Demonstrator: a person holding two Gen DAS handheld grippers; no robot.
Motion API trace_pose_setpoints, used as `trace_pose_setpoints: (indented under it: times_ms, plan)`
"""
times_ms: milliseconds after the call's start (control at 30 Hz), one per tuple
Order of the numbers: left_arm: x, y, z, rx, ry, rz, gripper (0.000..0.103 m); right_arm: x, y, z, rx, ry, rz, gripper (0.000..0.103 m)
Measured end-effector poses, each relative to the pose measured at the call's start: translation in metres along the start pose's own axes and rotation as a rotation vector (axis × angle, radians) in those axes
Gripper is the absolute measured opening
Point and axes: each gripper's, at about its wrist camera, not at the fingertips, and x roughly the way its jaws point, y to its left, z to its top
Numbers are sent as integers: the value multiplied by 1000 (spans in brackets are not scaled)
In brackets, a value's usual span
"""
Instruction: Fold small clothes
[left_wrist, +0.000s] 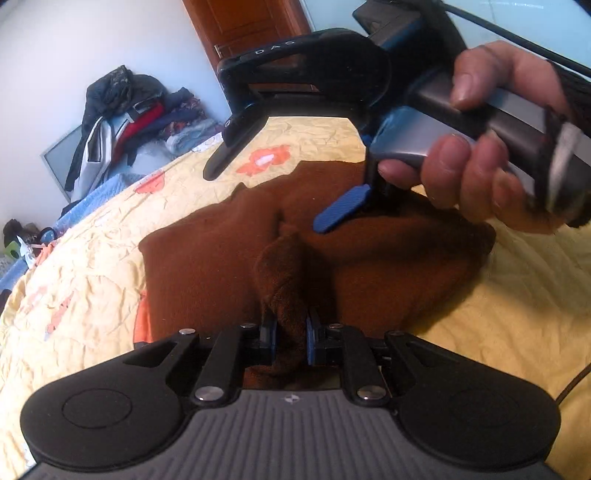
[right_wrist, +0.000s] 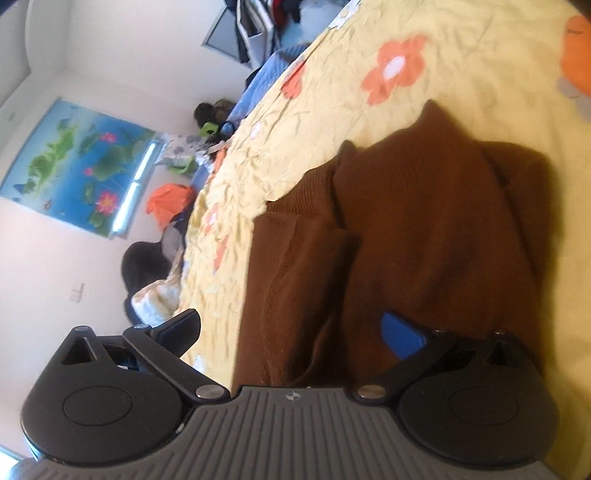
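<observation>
Brown knit garment mid-fold | left gripper pinching its bunched edge | right gripper wide, holding nothing | next: carry edge across, lay flat

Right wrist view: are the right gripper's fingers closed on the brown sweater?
No, the right gripper has its fingers spread wide, with the brown sweater lying loose between them.

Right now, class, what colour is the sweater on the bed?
Dark brown; the sweater shows best in the right wrist view.

one brown garment, two grippers
</observation>
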Motion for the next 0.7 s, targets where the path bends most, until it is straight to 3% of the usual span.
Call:
trace_pose_setpoints:
  times_ms: [67,200,300,367,400,467,567,700]
  plan:
    - [-3,3,2,-1,-8,-2,14,4,3,2,0,11,15,103]
    - [-3,-6,-3,117,-50,52,14,18,12,13,-18,51,4,102]
    - [0,-15,-6,173,-59,79,14,29,21,22,-65,85,-36,95]
    - [1,-18,-6,194,-64,89,14,37,27,26,-112,109,-77,78]
    - [2,-20,-5,203,-65,90,14,39,31,27,-148,120,-101,55]
    - [5,-23,-2,226,-70,91,14,44,30,29,-182,138,-165,23]
    - [5,-26,6,278,-115,90,14,31,30,29,-213,102,-164,17]
    - [-1,-43,19,318,-202,35,14,-21,32,29,-274,-15,-136,15]
